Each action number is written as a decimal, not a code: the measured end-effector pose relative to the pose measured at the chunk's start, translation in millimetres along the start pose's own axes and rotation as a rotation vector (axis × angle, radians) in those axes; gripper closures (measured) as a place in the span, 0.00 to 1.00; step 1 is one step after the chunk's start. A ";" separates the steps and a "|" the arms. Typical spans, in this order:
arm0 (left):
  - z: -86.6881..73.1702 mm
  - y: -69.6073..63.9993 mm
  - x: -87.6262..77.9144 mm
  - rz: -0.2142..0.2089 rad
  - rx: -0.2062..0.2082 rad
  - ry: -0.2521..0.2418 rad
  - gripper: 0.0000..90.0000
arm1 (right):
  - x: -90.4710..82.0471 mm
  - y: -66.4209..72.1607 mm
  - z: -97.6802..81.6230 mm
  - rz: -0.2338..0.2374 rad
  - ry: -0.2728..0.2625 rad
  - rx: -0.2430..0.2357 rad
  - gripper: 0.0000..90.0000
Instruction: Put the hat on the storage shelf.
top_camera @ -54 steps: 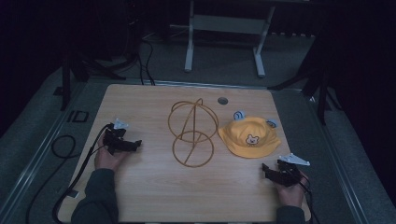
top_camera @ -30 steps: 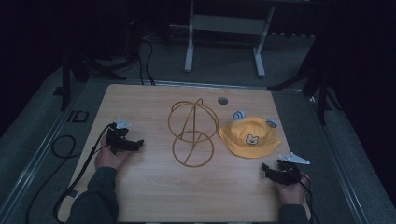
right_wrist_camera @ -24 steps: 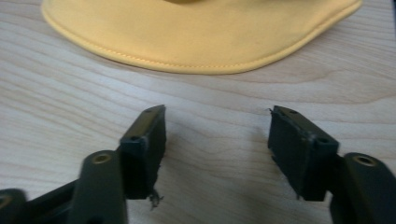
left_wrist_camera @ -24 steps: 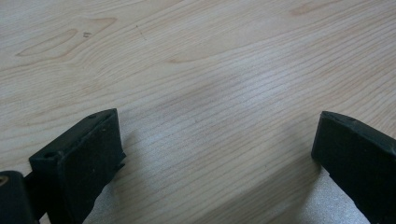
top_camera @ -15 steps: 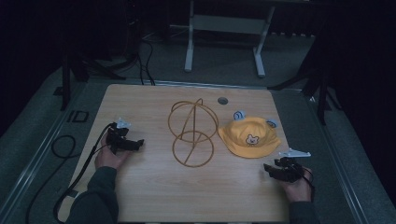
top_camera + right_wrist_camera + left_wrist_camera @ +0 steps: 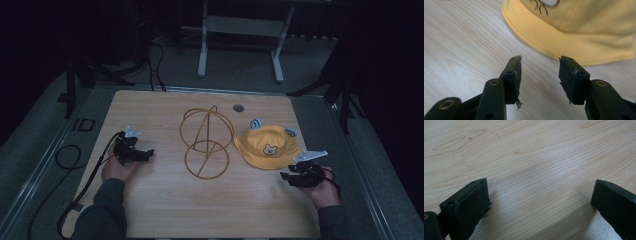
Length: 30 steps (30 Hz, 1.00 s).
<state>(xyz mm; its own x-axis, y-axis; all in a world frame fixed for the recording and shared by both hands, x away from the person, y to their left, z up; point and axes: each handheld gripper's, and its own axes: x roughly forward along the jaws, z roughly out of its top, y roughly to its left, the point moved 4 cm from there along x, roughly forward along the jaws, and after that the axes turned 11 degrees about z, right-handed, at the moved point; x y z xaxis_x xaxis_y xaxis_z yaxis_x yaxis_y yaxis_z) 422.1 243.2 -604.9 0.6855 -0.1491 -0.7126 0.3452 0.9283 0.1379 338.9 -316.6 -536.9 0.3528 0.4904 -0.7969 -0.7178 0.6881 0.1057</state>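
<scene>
Left gripper (image 6: 146, 155): black body, grey three-cornered plate on top, black cable trailing back in a loop over the table edge. Its jaws are matt black blocks with small round holes in the upper face. Right gripper (image 6: 286, 176): black body, grey plate, cable at the wrist. Its jaws carry ribbed black pads frayed at the edges, with loose threads under one; the arms behind show brass-coloured ringed holes. Left hand (image 6: 117, 169) and right hand (image 6: 324, 192) emerge from dark grey-green sleeves.
</scene>
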 end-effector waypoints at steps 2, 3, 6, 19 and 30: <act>0.0 0.0 0.0 0.000 0.000 0.000 0.02 | -6.3 -1.5 8.8 0.020 0.010 -0.030 0.59; 0.0 0.0 0.0 0.000 0.000 -0.001 0.02 | -8.1 -2.2 11.7 0.028 0.013 -0.039 0.59; 0.0 0.0 0.0 0.000 0.000 0.000 0.02 | -12.8 -5.1 19.6 0.042 0.018 -0.063 0.60; 0.0 0.0 0.0 0.000 0.000 0.000 0.02 | -19.9 -13.6 50.6 0.121 0.048 -0.150 0.67; 0.0 0.0 0.0 0.000 0.000 0.000 0.02 | -26.9 -16.9 74.7 0.138 0.047 -0.191 0.71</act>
<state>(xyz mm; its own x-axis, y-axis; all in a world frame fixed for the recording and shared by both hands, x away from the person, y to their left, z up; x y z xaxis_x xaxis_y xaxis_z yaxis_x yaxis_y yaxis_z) 422.1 243.2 -604.9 0.6856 -0.1491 -0.7125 0.3451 0.9284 0.1379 386.4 -301.5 -472.8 0.2181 0.5441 -0.8102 -0.8595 0.5004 0.1047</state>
